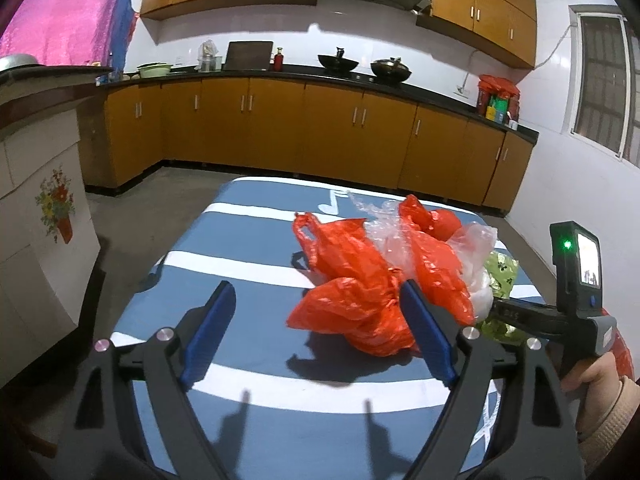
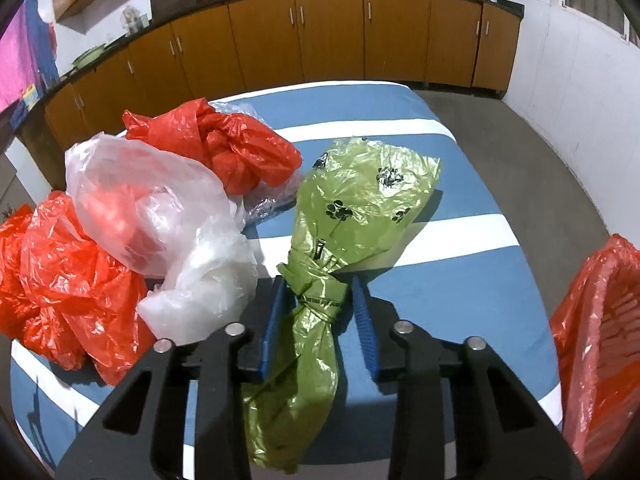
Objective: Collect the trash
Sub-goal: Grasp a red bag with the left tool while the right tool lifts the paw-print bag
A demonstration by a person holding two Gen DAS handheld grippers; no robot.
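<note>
In the right wrist view we see the right gripper (image 2: 320,312) low in the centre of the frame, its jaws partly closed around the knotted neck of a green bag (image 2: 344,216) printed with black paw marks; whether the blue pads actually press the plastic we cannot tell; the bag's wide end fans toward the upper middle, its tail hangs down between the black arms. To its left lies a heap of trash on the blue-and-white striped bench (image 2: 460,292): a white bag (image 2: 168,208) over crumpled red bags (image 2: 72,280), with another red bag (image 2: 224,144) further up; at the right edge we see a basket lined with red plastic (image 2: 600,340).

In the left wrist view the left gripper (image 1: 316,308) sits in the lower half, jaws spread wide and holding nothing; its right pad lies just beside the nearest red bag (image 1: 352,304), its left pad over bare bench; orange kitchen cabinets (image 1: 280,128) fill the background.
</note>
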